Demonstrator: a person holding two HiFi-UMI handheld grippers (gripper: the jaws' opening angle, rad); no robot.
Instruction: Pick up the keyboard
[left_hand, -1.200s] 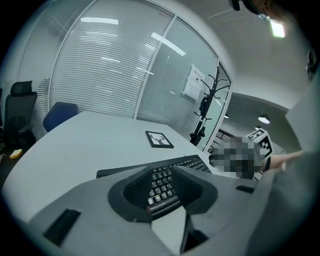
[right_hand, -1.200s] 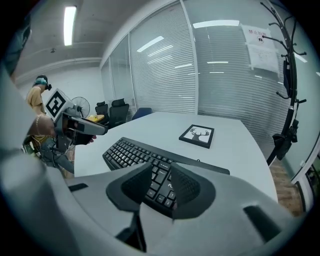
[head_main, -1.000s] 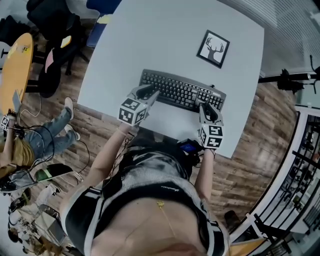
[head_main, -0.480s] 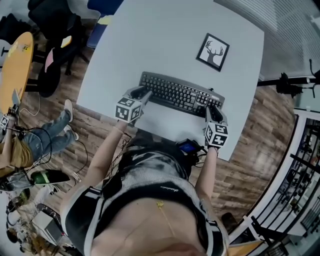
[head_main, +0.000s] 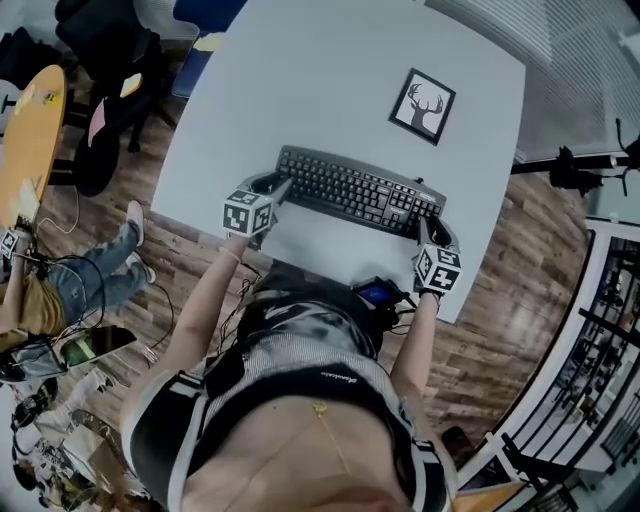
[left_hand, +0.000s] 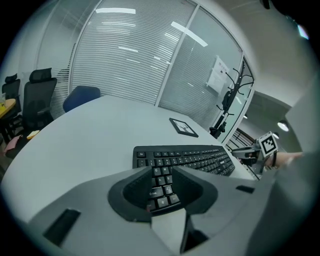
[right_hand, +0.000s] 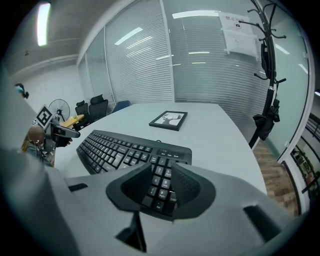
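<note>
The grey table (head_main: 350, 60) is carrying the black keyboard (head_main: 350, 190), lying flat near its front edge. Both forearms are reaching forward and angling down. The left gripper (head_main: 281, 186) is sitting at the keyboard's left end and the right gripper (head_main: 426, 226) at its right end, both clenched on nothing.

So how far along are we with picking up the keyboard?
Done: both grippers are at the ends of the keyboard, the left gripper at the left end, the right gripper at the right. In hand: nothing yet; each pair of jaws stands nearly together, keys showing through the slot, clamping nothing. Left: grip and lift; it lies flat on the table.
</note>
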